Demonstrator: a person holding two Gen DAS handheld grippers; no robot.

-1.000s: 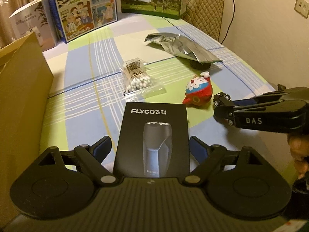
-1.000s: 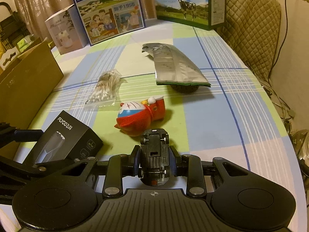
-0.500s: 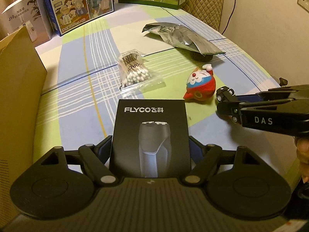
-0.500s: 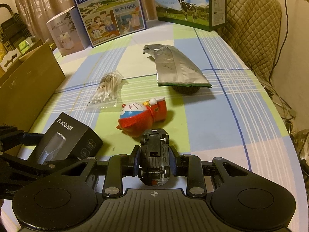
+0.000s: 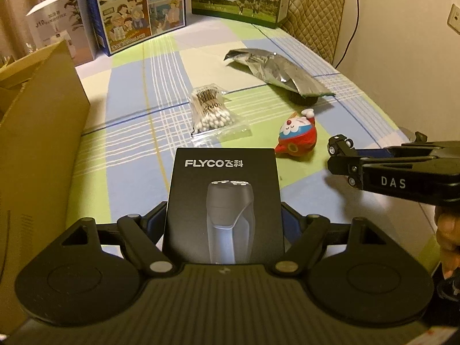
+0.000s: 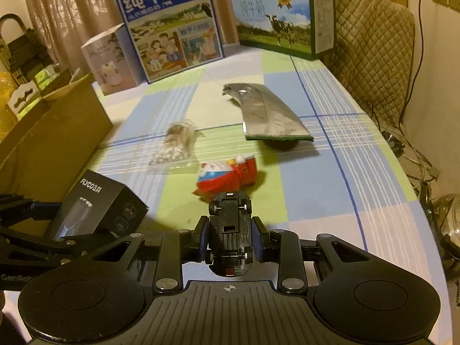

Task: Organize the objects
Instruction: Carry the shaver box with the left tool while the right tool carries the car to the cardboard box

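My left gripper (image 5: pixel 224 215) is shut on a black FLYCO shaver box (image 5: pixel 224 201) and holds it above the table; the box also shows at the left in the right wrist view (image 6: pixel 97 204). My right gripper (image 6: pixel 230 230) is shut on a small black toy car (image 6: pixel 230 227), held upside down above the table; the car's nose shows in the left wrist view (image 5: pixel 340 145). On the cloth lie a bag of cotton swabs (image 5: pixel 211 112), a red Doraemon toy (image 5: pixel 297 135) and a silver foil pouch (image 5: pixel 276 72).
An open cardboard box (image 5: pixel 43 132) stands at the left edge of the table. Milk cartons (image 5: pixel 141 14) and a white product box (image 5: pixel 57 28) stand at the back. A quilted chair (image 6: pixel 373 51) and wall cables are at the right.
Both grippers have lifted a little with their loads. The view from each has tilted up, so more of the back of the table shows.
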